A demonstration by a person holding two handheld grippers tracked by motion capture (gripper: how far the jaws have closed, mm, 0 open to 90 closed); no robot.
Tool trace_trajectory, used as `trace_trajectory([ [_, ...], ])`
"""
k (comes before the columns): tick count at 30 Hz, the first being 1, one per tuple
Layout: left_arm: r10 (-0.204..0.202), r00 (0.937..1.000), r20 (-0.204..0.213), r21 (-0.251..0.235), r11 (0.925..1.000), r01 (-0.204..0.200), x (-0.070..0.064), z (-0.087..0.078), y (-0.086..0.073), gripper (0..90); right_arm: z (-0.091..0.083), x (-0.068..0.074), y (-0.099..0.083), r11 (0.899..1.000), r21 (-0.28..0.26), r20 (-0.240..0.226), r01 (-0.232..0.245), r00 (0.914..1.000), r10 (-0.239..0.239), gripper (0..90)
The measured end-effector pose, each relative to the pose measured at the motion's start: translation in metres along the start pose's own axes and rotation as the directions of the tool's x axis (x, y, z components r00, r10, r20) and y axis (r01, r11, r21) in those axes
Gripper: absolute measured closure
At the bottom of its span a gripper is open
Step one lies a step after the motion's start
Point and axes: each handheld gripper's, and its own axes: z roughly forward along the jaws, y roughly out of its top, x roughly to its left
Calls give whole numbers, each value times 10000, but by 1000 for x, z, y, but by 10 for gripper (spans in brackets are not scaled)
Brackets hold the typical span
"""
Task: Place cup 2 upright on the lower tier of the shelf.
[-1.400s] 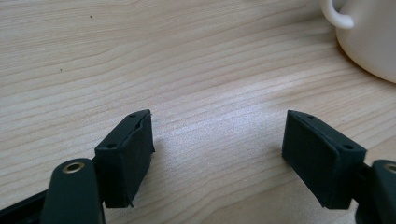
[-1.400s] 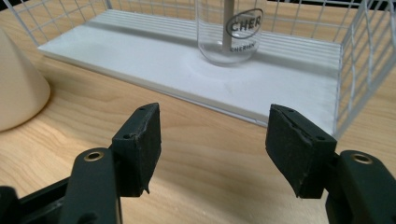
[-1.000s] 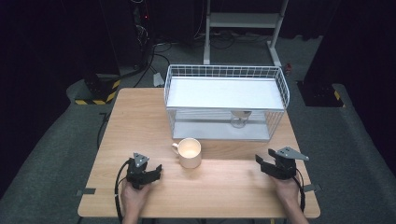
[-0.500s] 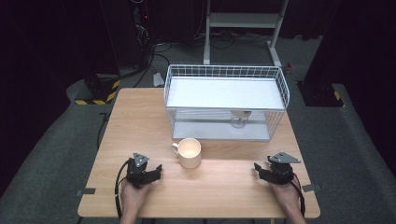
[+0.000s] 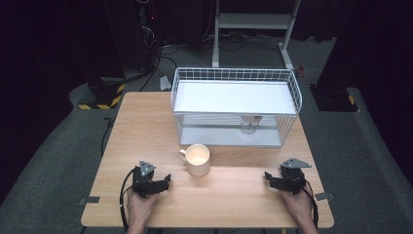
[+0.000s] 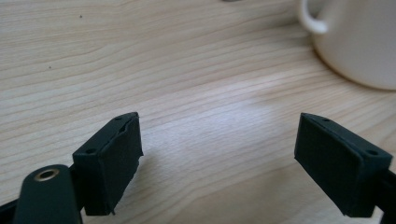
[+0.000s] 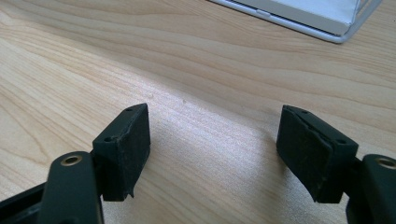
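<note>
table (image 5: pixel 146 126): wood | on it: cream mug (image 5: pixel 197 160), white wire basket (image 5: pixel 235 107)

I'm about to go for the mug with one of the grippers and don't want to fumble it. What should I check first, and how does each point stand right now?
1. Left gripper jaws open: ok, spread wide with bare table between them in the left gripper view.
2. Right gripper jaws open: ok, and holding nothing.
3. Mug upright: ok, it stands on the table, mouth up.
4. Handle position: ok, it points toward the table's left side, nearer the left gripper.
5. Room around the mug: ok, it stands apart from the wire basket behind it.
6. Mug contents: cannot tell, the inside looks pale, no liquid can be made out.
</note>
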Motion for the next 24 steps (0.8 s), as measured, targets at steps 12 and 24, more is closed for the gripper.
trace_trajectory([
  [12,840,9952,496,-540,9952,-814,-36,-27,3,157,0,0,0,10000,0,59,-21,10000,21,261],
  [24,922,9848,1470,-321,9956,-884,-61,-18,13,154,0,0,0,10000,-12,64,33,10000,-33,261],
])
